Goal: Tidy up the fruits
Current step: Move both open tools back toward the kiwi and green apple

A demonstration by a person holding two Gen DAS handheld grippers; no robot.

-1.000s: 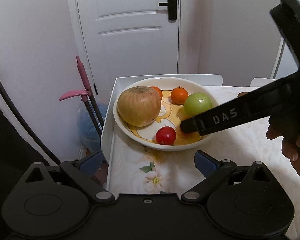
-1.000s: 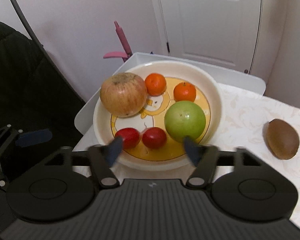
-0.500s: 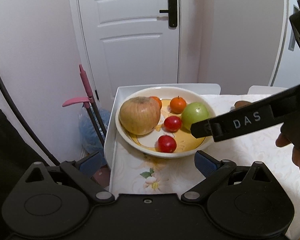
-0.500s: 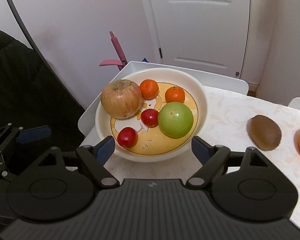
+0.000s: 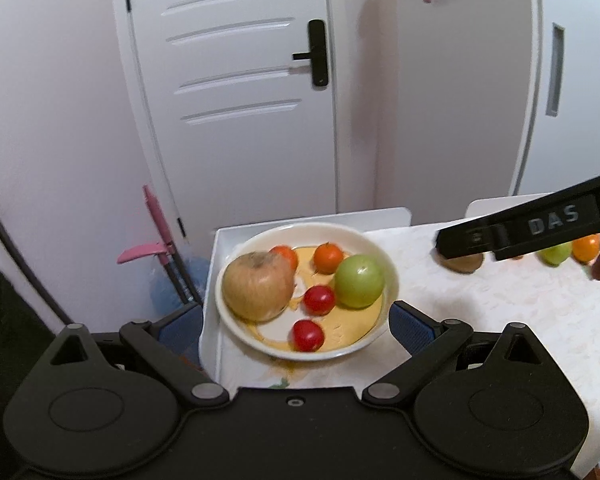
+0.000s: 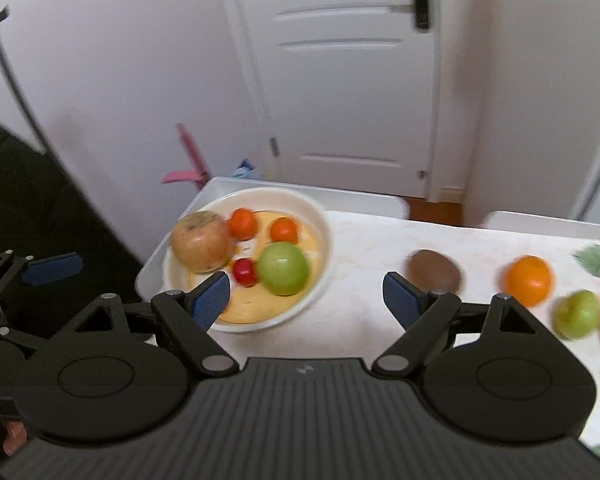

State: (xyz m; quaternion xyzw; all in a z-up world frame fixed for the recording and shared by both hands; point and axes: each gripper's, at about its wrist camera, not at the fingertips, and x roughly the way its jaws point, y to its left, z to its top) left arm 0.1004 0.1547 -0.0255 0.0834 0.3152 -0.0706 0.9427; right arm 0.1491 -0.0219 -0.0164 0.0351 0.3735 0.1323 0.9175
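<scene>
A white panelled door (image 5: 236,92) with a black lever handle (image 5: 314,54) stands in pale walls; a pink-handled broom (image 5: 158,232) leans beside it.

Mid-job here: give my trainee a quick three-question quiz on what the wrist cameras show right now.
1. True or false: the right gripper is shut on a fruit.
2. Multiple choice: which fruit on the tablecloth lies nearest the bowl? A) the kiwi B) the orange C) the small green fruit
3. Fill in: the bowl holds two small red fruits, two small orange ones, a green apple and a large ____ apple.

Key: 1. False: its jaws stand wide open, nothing between them. 2. A. 3. Yellowish-brown.
</scene>
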